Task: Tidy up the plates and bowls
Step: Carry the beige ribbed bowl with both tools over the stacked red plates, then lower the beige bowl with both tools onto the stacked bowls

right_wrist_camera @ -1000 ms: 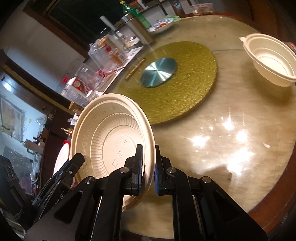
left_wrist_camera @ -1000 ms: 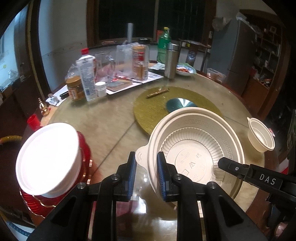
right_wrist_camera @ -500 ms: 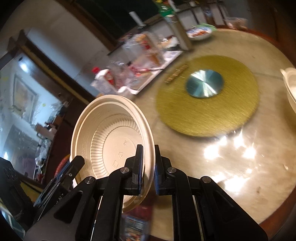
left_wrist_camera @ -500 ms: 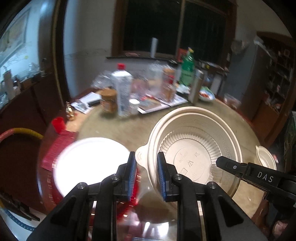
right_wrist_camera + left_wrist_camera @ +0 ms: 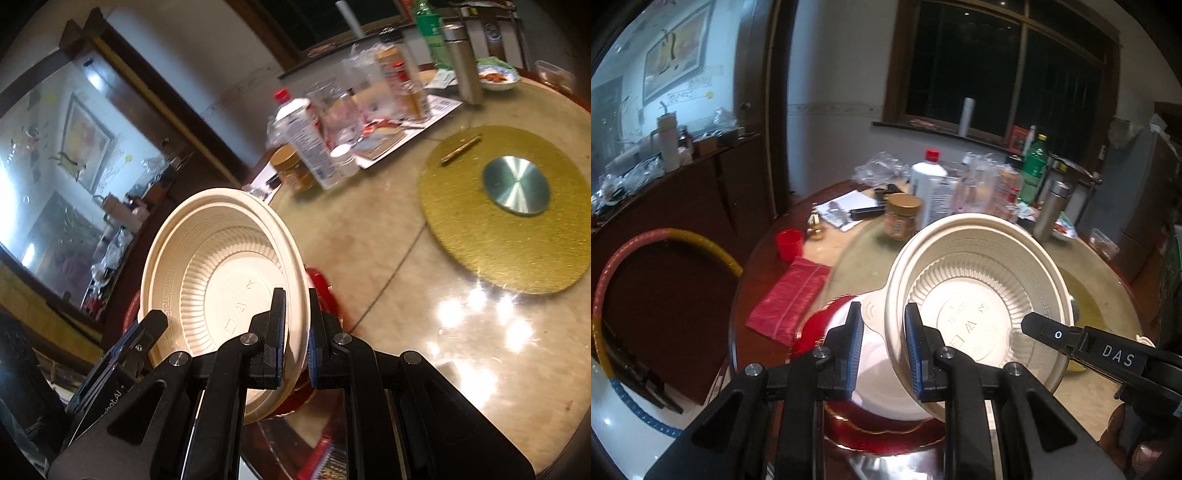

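Cream bowl (image 5: 979, 291), ribbed and key-patterned round its rim, hangs between your two grippers above the near edge of the round table (image 5: 388, 236), tilted so its inside faces the cameras. Your left gripper (image 5: 882, 350) is clamped on the small tab handle at one side of the rim; your right gripper (image 5: 295, 325) pinches the opposite rim wall, jaws nearly together with only the thin plastic between them. Directly under the bowl in the left wrist view sits a white bowl (image 5: 871, 380) on a red plate (image 5: 879, 432) with a gold edge, and that looks to be the collecting point for the dishes.

The step in hand reads as the carry: you have the cream bowl up and over the stack, not yet set down. The next move, as I judge it, calls for levelling the bowl so its base faces down, centring it over the white bowl, and lowering both hands together until it nests, and only then letting the two grips go. Keep the hands in step, since thin plastic held at opposite rims is likely to flex or twist if one side leads.

Bottles, a jar (image 5: 901, 221) and papers crowd the far side of the table, well apart from the stack, and a red cloth (image 5: 790, 295) lies just beside the plate.
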Motion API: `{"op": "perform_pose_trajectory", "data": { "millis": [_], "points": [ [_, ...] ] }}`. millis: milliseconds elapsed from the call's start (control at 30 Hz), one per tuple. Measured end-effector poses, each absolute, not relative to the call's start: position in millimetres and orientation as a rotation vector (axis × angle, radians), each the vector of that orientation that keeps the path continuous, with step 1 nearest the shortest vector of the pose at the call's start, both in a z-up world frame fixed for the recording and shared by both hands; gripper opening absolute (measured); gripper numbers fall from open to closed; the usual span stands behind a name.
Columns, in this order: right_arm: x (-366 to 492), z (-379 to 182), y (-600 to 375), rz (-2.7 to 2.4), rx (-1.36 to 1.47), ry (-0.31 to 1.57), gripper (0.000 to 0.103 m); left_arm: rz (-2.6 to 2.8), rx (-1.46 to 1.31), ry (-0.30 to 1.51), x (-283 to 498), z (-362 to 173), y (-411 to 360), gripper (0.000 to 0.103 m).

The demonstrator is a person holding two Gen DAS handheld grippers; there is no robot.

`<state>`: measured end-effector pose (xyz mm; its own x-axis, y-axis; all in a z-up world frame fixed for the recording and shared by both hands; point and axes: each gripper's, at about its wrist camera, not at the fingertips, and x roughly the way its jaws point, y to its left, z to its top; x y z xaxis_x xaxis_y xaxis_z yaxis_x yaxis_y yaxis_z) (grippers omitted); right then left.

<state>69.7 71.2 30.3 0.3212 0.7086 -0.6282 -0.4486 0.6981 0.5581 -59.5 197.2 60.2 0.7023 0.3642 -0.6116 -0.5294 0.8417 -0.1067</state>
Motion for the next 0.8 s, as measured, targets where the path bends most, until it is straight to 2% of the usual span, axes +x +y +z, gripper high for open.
{"op": "perform_pose_trajectory", "data": {
  "millis": [800],
  "points": [
    [71.1,-3.6,128.7,0.795,0.205,1.094,0.01,0.581,-0.334,0.715,-63.6,25.9,232.3,0.021]
  ]
}}
